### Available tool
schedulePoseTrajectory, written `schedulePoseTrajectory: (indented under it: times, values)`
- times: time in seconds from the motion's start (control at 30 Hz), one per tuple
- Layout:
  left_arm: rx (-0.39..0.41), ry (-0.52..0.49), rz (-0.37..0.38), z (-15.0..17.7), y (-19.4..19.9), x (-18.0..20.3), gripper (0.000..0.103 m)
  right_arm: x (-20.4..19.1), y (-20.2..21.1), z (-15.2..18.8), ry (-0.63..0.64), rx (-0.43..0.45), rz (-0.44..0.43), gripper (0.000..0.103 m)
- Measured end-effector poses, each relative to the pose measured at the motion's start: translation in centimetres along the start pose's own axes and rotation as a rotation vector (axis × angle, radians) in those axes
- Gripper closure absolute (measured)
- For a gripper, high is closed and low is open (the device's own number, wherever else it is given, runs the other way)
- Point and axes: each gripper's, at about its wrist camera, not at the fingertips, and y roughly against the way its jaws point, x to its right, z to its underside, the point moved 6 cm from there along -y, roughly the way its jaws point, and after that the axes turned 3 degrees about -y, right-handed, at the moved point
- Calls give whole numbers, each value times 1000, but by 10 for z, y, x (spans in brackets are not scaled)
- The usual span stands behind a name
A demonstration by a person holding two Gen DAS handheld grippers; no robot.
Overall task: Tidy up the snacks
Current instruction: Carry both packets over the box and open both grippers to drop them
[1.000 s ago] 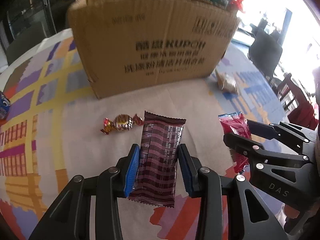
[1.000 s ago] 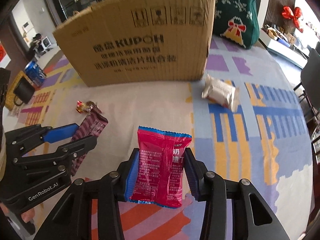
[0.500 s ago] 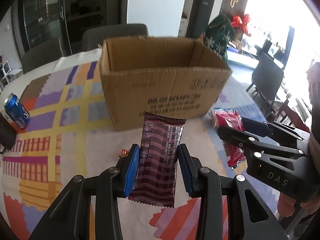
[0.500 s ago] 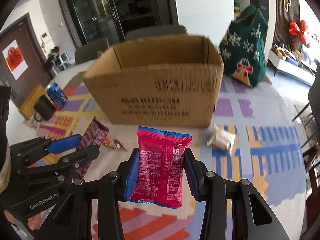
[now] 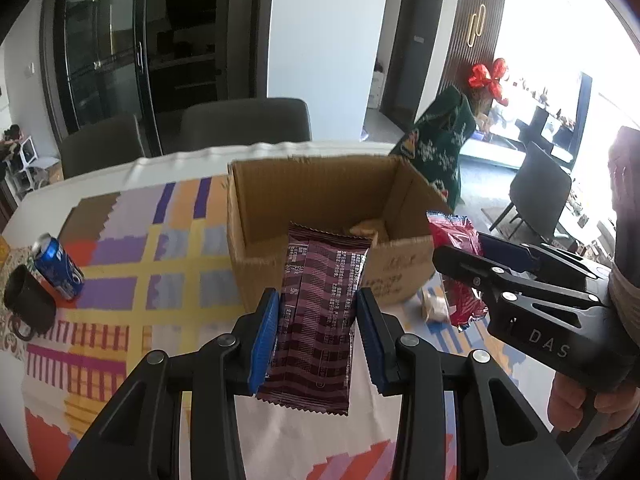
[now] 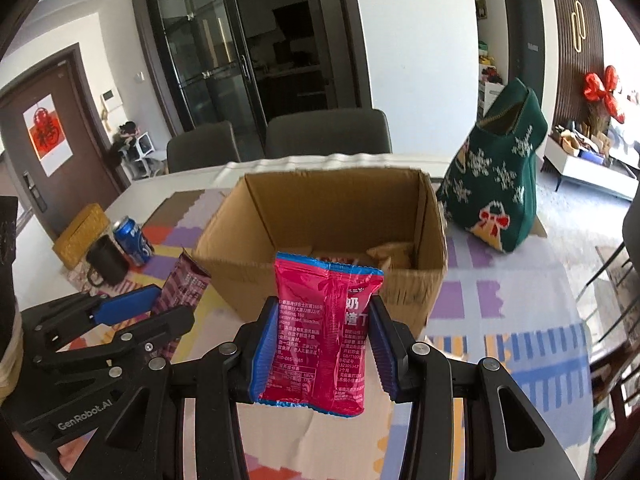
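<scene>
1. Cardboard box (image 6: 332,240) ctr frame, top open; a few pale wrapped snacks lie at its bottom, mostly hidden.
2. Bare worktop (image 6: 500,320) right of box; can (image 6: 132,240) and mug (image 6: 106,266) at left.
3. Left tongs (image 5: 318,336) clamped on maroon bar (image 5: 320,316), long axis toward box.
4. Right tongs (image 6: 324,344) clamped on pink packet (image 6: 324,328), upright, below box's near wall.

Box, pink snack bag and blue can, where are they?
cardboard box (image 6: 320,280): right wrist view, front wall.
pink snack bag (image 6: 320,328): right wrist view, its middle.
blue can (image 5: 56,268): left wrist view, its side.
</scene>
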Motion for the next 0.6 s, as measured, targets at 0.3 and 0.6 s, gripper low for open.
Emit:
schedulePoseTrajectory:
  times: [0.3, 0.6]
  values:
    - [15, 22, -9, -30, -10, -11, 64, -1, -9, -33, 28, 21, -2, 59]
    - [14, 24, -23, -59, -31, -21, 64, 1, -30, -64, 53, 21, 1, 59]
